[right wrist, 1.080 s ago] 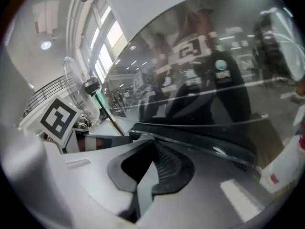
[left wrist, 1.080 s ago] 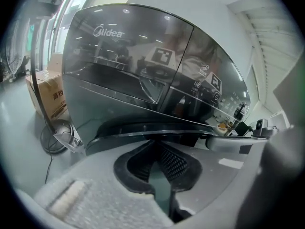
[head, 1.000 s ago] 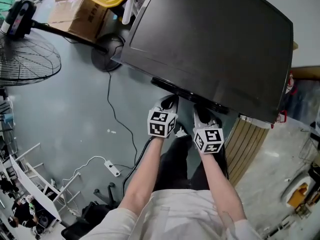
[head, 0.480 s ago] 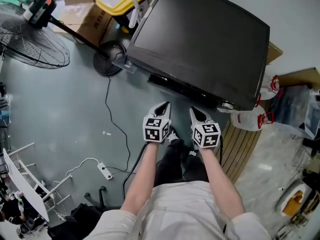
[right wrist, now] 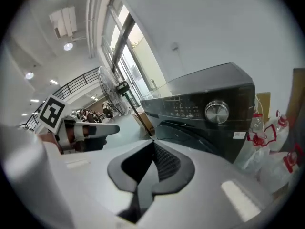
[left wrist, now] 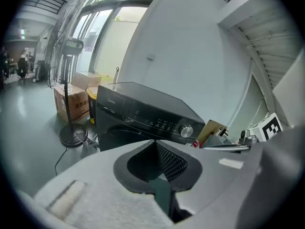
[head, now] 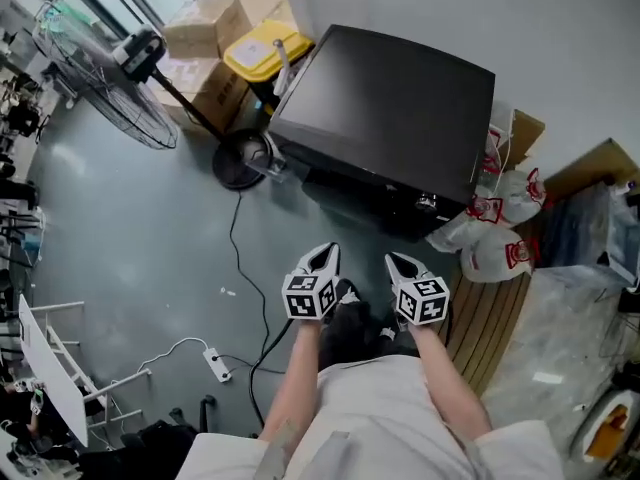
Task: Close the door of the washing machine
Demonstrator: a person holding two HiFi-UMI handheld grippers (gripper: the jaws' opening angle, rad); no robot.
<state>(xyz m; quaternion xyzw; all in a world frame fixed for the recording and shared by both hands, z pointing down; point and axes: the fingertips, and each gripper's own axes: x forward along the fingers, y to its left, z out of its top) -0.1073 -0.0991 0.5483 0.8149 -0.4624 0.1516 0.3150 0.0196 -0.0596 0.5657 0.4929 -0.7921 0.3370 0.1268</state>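
The black washing machine (head: 385, 118) stands against the white wall, its front towards me. In the left gripper view its round door (left wrist: 119, 132) lies flush under the control panel with the silver knob (left wrist: 186, 130). The right gripper view shows the same knob (right wrist: 217, 111) and door (right wrist: 190, 135). My left gripper (head: 323, 259) and right gripper (head: 403, 265) hang side by side in front of the machine, clear of it. Both are shut with nothing between the jaws. Each gripper view shows the other gripper beside it.
A standing fan (head: 100, 78) with its round base (head: 240, 158) is left of the machine, with cardboard boxes (head: 205, 28) and a yellow bin (head: 265, 48) behind. Plastic bags (head: 500, 238) and wooden slats (head: 490, 318) lie to the right. A cable and power strip (head: 220, 363) cross the floor.
Both grippers have drawn back from the machine's front and risen. The head view has pulled away, so the machine looks smaller and farther. The jaws stayed shut.
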